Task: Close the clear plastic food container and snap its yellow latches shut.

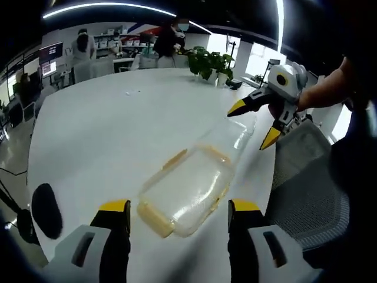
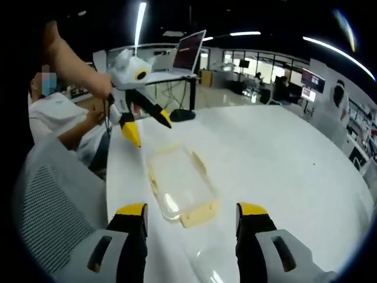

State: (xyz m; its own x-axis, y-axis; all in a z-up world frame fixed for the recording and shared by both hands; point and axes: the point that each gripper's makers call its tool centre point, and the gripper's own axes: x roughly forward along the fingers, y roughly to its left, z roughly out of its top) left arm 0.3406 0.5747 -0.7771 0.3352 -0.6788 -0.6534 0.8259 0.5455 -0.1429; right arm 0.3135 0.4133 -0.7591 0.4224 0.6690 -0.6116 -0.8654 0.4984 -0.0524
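A clear container [image 1: 191, 188] with yellow latches [image 1: 154, 218] lies on a white table [image 1: 106, 124], at twelve o'clock from both grippers. Left gripper [image 1: 179, 215] and right gripper [image 2: 191, 218] hover wide open, empty. It looks light, thin, slippery; best pressed at the latches.

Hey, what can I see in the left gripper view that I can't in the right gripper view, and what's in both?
Left gripper view alone: potted plants at the far end of the table, and the right gripper, open, above the container's far end.

Right gripper view alone: a raised laptop beyond the table, and the left gripper, open, above the container's far end.

Both: the white table, the clear container with yellow latches lying on it, a mesh chair alongside, and neither gripper touching the container.
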